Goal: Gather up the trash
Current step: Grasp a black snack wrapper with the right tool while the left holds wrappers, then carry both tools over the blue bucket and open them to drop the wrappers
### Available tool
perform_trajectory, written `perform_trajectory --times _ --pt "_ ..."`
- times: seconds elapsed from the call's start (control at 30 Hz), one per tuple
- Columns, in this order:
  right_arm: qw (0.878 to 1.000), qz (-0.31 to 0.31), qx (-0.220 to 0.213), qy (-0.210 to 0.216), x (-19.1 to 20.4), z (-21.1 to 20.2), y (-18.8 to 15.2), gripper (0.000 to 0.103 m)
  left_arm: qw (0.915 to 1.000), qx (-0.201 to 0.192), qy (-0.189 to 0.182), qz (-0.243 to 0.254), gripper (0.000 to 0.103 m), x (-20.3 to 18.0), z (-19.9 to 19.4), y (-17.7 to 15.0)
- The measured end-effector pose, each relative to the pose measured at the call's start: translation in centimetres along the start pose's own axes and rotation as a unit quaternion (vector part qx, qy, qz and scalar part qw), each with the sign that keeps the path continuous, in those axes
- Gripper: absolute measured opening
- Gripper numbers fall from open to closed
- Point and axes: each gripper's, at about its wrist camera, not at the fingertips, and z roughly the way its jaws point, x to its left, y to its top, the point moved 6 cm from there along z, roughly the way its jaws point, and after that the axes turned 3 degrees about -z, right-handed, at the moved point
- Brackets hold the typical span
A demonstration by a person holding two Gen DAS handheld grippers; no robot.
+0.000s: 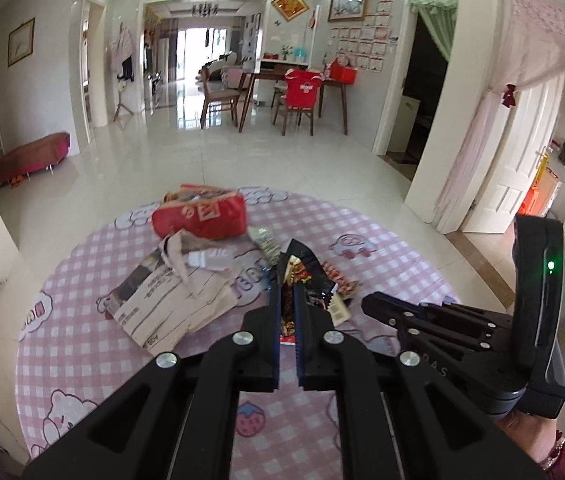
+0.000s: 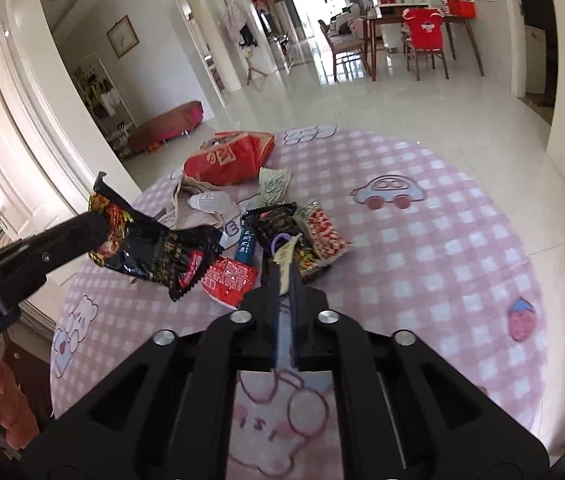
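Above the pink checked table (image 2: 422,248), the left gripper (image 1: 287,300) pinches a black snack wrapper (image 2: 150,248). Near the trash pile in the table's middle, the right gripper (image 2: 284,276) pinches a small pale wrapper (image 2: 285,254).

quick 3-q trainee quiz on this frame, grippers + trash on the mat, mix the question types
1. True or false: the left gripper is shut on the black snack wrapper, lifted off the pink checked mat.
2. What does the right gripper pinch? A) the red bag B) a thin pale wrapper C) the white bottle
3. Fill in: the white bottle lies on its ____ on the beige paper bag.

Key
1. True.
2. B: the thin pale wrapper sits between its closed fingers; the red bag lies farther back.
3. Side.
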Motion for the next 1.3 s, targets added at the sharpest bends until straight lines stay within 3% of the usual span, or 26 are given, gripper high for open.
perform_trajectory --times 0.03,0.07,0.17,0.3,0.37,0.4,0.43,0.53,0.7,0.83,1.07,1.3 --pt "1.000 -0.001 0.004 -0.002 0.1 0.6 0.1 0.033 1.0000 0.003 0.000 -0.004 0.005 0.4 0.4 -0.1" --pt "1.000 -0.003 0.007 -0.007 0.2 1.2 0.1 0.038 1.0000 0.005 0.002 -0.006 0.005 0.8 0.7 -0.2" --pt "1.000 -0.012 0.013 -0.020 0.4 2.5 0.3 0.037 0.9998 0.011 0.000 -0.015 0.005 1.9 1.8 -0.3" --pt "0.999 -0.023 0.033 -0.025 0.6 4.2 -0.1 0.031 0.9996 0.018 -0.006 -0.019 0.005 2.4 2.8 -0.5" --pt "0.998 -0.031 0.039 -0.029 0.7 4.8 -0.3 0.021 0.9995 0.021 -0.010 -0.019 0.005 2.4 3.2 -0.6" --pt "0.998 -0.033 0.040 -0.029 0.7 5.0 -0.4 0.009 0.9995 0.022 -0.012 -0.019 0.005 2.4 3.3 -0.6" --pt "0.998 -0.035 0.040 -0.025 0.8 5.0 -0.5 0.004 0.9995 0.023 -0.014 -0.019 0.005 2.3 3.4 -0.7" --pt "0.998 -0.044 0.034 -0.031 1.1 4.5 -0.4 0.001 0.9994 0.021 -0.017 -0.019 0.005 2.1 3.2 -0.6" --pt "1.000 -0.017 0.020 0.003 0.8 2.5 -0.1 0.001 0.9995 0.015 -0.023 -0.018 0.005 1.2 2.1 -0.3" --pt "1.000 -0.007 0.001 0.006 0.3 0.1 0.0 0.001 0.9995 0.010 -0.028 -0.012 0.005 -0.1 1.0 0.0" --pt "0.998 0.028 -0.047 0.002 -2.5 -6.4 -0.7 0.001 0.9985 -0.002 -0.051 0.020 0.005 -5.4 -1.2 0.3" --pt "0.992 0.069 -0.096 -0.044 -9.0 -15.5 -4.1 0.000 0.9901 0.015 -0.109 0.087 0.005 -16.1 -1.4 -1.8"
